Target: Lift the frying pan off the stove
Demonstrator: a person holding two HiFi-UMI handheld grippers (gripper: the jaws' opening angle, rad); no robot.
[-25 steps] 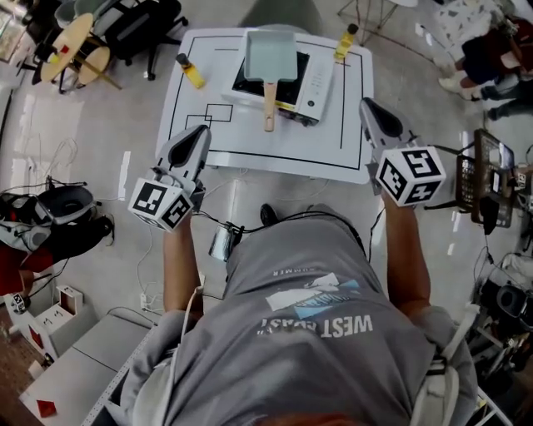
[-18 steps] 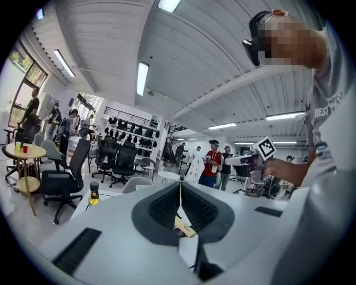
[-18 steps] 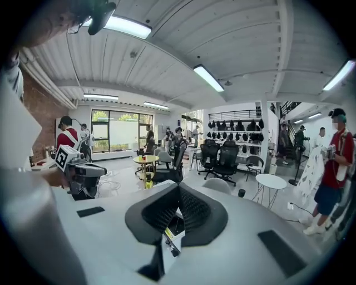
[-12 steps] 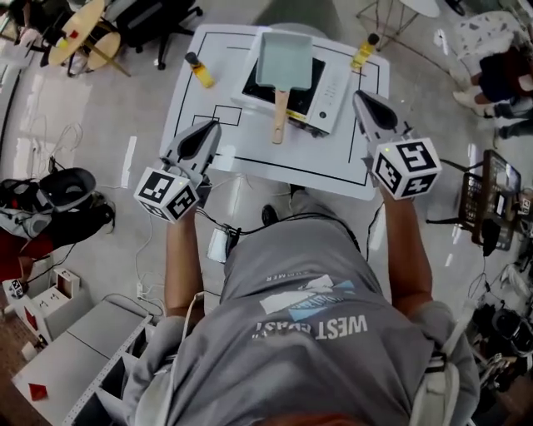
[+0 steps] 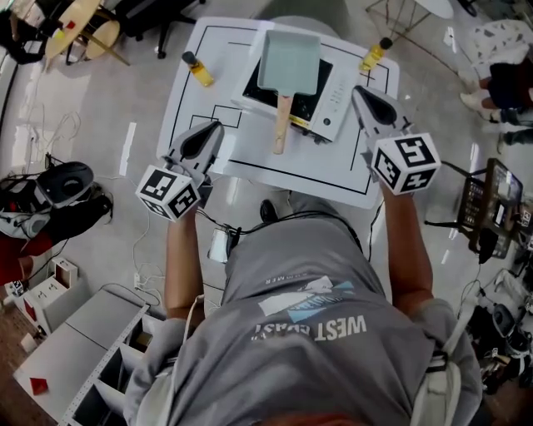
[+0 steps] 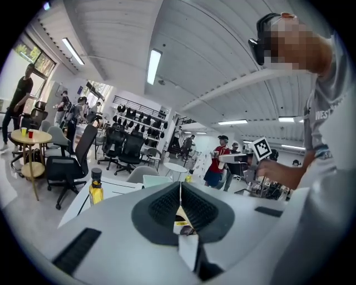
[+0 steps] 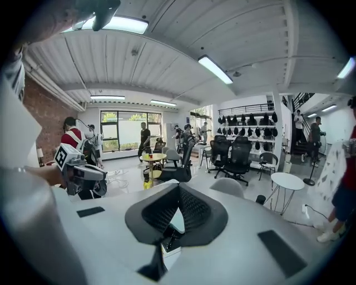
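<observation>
The pale green rectangular frying pan [image 5: 290, 60] sits on the portable stove [image 5: 331, 93] on the white table [image 5: 250, 154]. Its wooden handle [image 5: 284, 125] points toward me. My left gripper [image 5: 208, 129] hovers shut and empty over the table's near left edge, left of the handle. My right gripper [image 5: 367, 91] is shut with nothing in it, over the table's right edge beside the stove. In the left gripper view the shut jaws [image 6: 179, 186] aim across the table, with the pan's rim [image 6: 157, 180] just beyond them. The right gripper view shows its closed jaws [image 7: 178, 188] and the room.
A yellow oil bottle [image 5: 198, 70] stands at the table's left and another [image 5: 375, 55] at the far right corner. Office chairs and a round wooden table [image 5: 71, 25] are at the far left. A wire cart [image 5: 491, 208] is at the right, with white shelves [image 5: 83, 358] and cables behind me.
The table and pan have slid lower and closer in the head view. Both grippers have moved forward toward the table, and the right one now reaches beside the stove.
</observation>
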